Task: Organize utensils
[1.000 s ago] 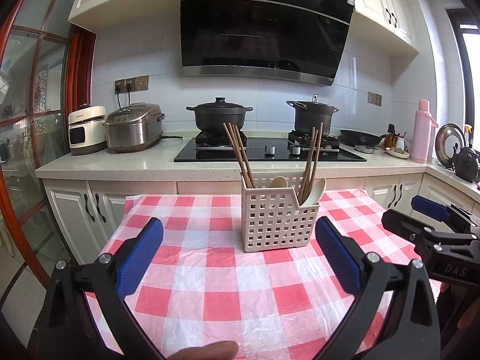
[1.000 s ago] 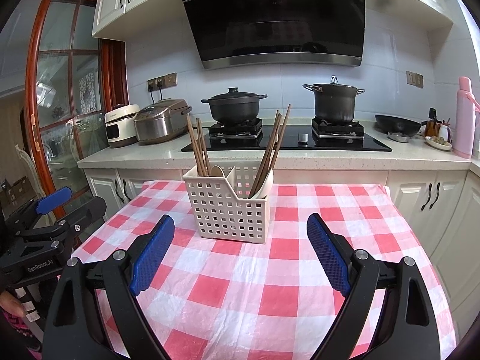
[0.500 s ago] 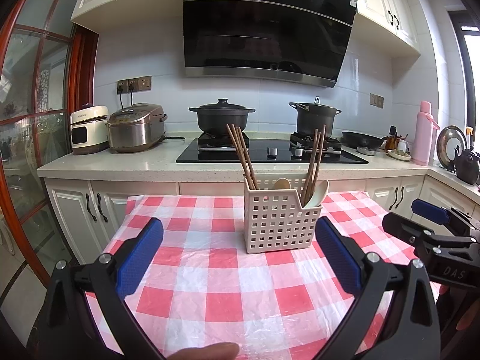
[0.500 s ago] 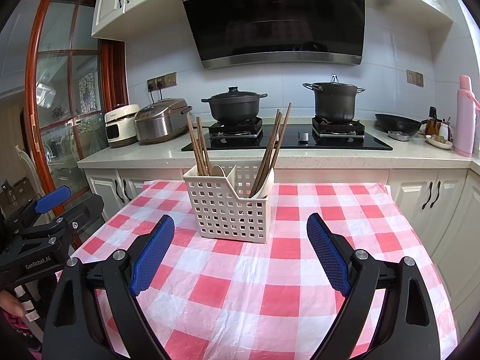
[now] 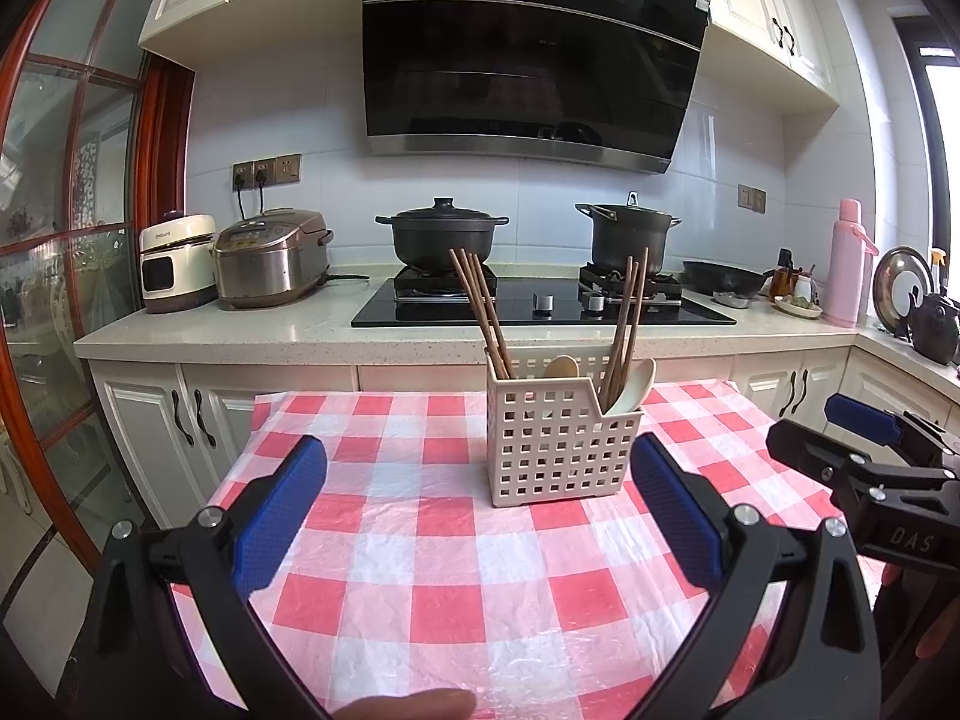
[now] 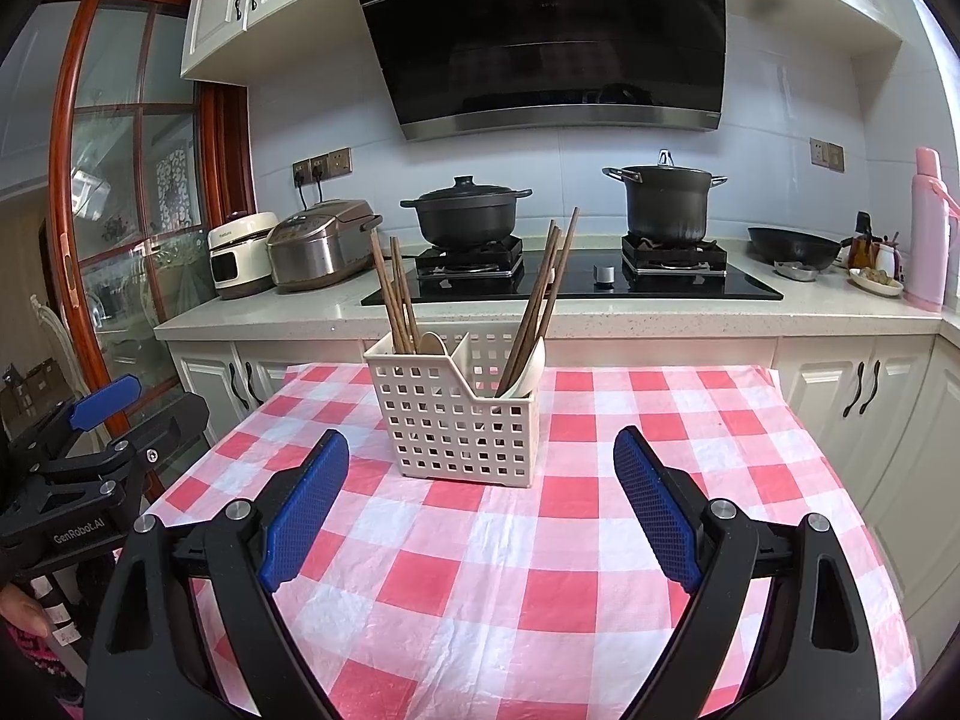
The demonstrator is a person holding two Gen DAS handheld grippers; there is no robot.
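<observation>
Checked cloth [image 5: 420,540] under us, our left gripper [image 5: 477,507] and right gripper [image 6: 480,492] both hung spread wide and empty, short of the holder [image 6: 462,426] mid-table. Chopsticks [image 6: 540,300] stood near-upright, tips leaning outward; best, we judged, to pinch one bundle high and lift along its length.

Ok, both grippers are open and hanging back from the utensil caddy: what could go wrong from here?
1. The chopsticks and the second bundle lean outward in the caddy; closing on one stick may drag or scatter its neighbours.
2. The caddy looks light and stands free on a wrinkled plastic tablecloth, so a sideways pull could tip or slide it.
3. The left gripper and right gripper both face the same caddy and might collide.
</observation>
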